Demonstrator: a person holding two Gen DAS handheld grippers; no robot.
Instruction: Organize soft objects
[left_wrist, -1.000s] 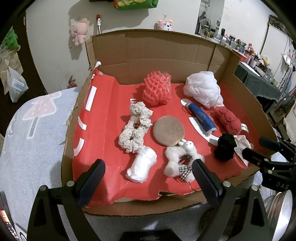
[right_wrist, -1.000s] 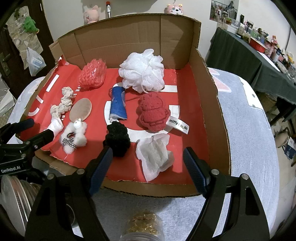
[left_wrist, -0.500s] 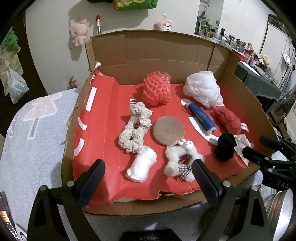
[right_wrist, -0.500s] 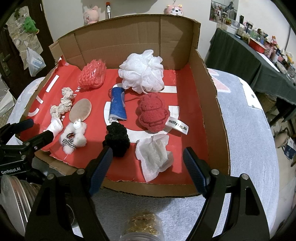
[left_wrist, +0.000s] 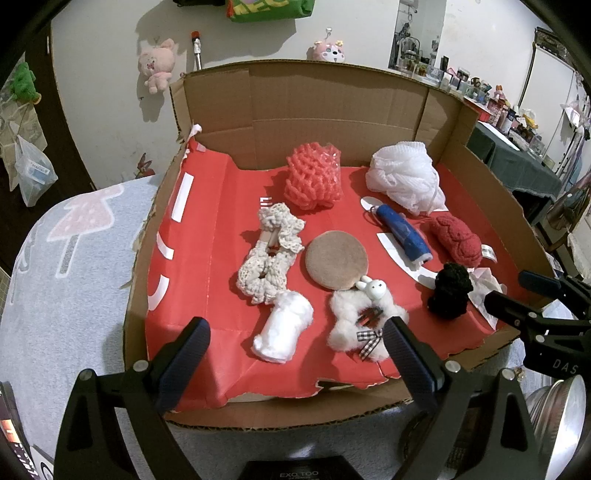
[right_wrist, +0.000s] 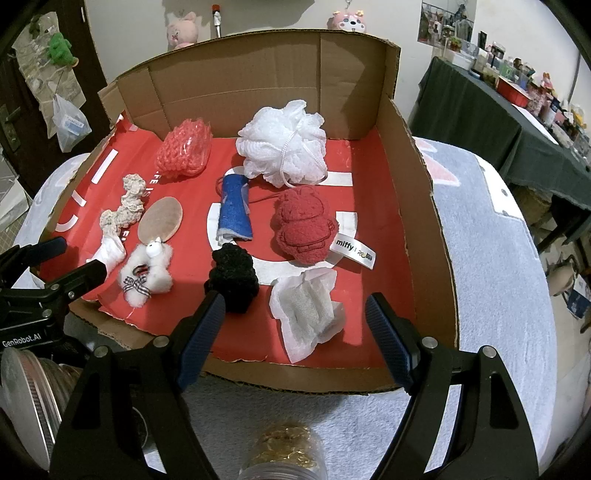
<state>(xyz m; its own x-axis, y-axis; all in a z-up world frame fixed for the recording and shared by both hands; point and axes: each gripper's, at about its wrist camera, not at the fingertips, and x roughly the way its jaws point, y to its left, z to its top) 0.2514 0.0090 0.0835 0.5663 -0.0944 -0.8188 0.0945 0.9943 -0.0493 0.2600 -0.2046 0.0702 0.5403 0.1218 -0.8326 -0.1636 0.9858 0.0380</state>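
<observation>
Soft objects: fluffy white mesh pouf (right_wrist: 282, 147), red plush (right_wrist: 304, 223), black knit ball (right_wrist: 232, 277), all loose in cardboard box (right_wrist: 424, 206).
Left gripper (left_wrist: 295, 345): fingers wide, empty.
Right gripper (right_wrist: 295, 319): fingers wide, empty.

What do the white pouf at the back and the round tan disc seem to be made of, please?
White pouf: probably gathered nylon mesh, given its ruffled netting and cord loop. Round tan disc: apparently a matte felt or velour pad, flat with a fine nap.
</observation>
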